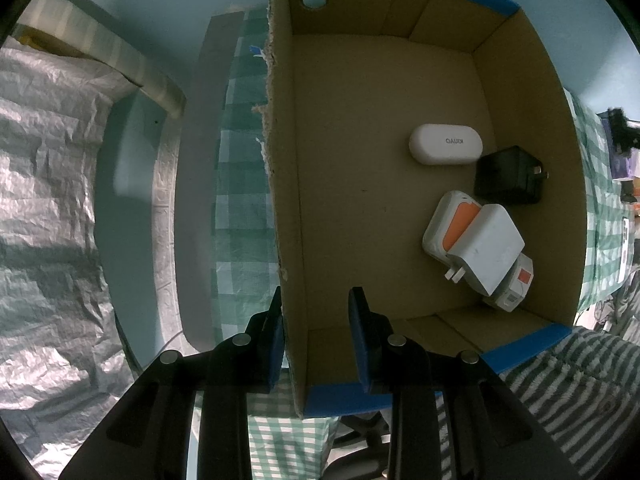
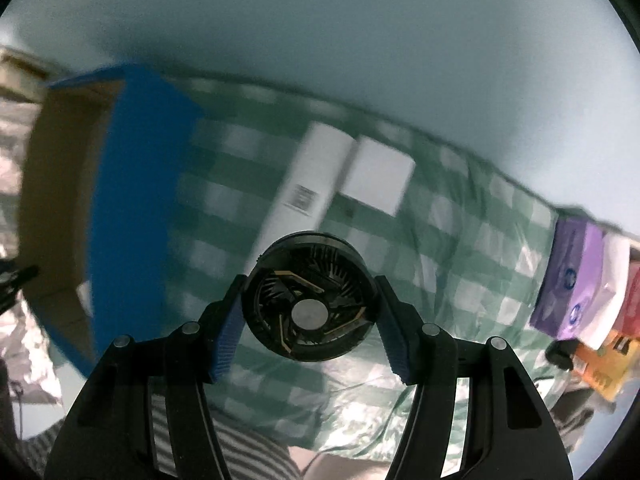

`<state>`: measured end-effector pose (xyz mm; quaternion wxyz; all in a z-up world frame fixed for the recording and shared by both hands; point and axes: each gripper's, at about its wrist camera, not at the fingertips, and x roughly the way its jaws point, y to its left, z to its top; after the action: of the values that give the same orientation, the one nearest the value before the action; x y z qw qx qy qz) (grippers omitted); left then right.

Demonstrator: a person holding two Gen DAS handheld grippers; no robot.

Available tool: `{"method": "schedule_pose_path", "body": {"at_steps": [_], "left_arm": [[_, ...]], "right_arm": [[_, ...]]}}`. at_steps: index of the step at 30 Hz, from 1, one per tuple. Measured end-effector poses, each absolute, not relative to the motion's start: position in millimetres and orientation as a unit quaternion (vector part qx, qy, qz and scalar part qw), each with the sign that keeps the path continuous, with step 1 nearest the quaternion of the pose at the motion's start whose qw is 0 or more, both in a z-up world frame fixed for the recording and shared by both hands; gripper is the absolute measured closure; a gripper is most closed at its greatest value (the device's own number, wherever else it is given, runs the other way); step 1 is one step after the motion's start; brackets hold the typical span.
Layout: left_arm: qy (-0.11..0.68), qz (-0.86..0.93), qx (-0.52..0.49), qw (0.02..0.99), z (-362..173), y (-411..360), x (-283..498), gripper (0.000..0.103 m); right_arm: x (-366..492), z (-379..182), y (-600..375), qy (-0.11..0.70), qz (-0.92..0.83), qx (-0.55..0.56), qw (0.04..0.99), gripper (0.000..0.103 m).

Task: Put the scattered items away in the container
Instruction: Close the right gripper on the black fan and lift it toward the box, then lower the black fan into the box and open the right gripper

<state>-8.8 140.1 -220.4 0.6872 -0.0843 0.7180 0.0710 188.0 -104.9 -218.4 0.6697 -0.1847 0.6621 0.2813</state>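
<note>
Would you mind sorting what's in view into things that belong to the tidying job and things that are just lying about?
Part of the job:
- cardboard box, its wall between the left hand-held gripper fingers
- round black fan, gripped by the right hand-held gripper
- two white boxes on the cloth
- white case, black charger, white charger, already boxed

Just lying about:
- purple packets
- checked cloth

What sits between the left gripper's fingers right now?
The cardboard box's torn side wall stands between the left gripper's fingers, one outside, one inside; the left wrist view shows it.
</note>
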Motion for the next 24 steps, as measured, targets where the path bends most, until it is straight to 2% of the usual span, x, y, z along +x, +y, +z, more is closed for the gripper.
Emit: {"method": "schedule_pose_path", "body": {"at_steps": [6, 12, 24], "left_arm": [[0.718, 0.07, -0.085, 0.687, -220.4, 141.1, -8.2, 0.075], [0.717, 0.07, -0.084, 0.688, -220.7, 140.6, -6.6, 0.075], [0.715, 0.073, -0.084, 0.69, -217.6, 140.5, -5.7, 0.075]], "right_arm": [[166.4, -175.4, -62.8, 0.629, 0.338, -0.201, 0.67, 0.041], [133.5, -160.3, -15.9, 0.606, 0.396, -0.228, 0.651, 0.041], [79.1, -200.8, 58.8, 0.595, 0.45, -0.301, 0.594, 0.041]]}}
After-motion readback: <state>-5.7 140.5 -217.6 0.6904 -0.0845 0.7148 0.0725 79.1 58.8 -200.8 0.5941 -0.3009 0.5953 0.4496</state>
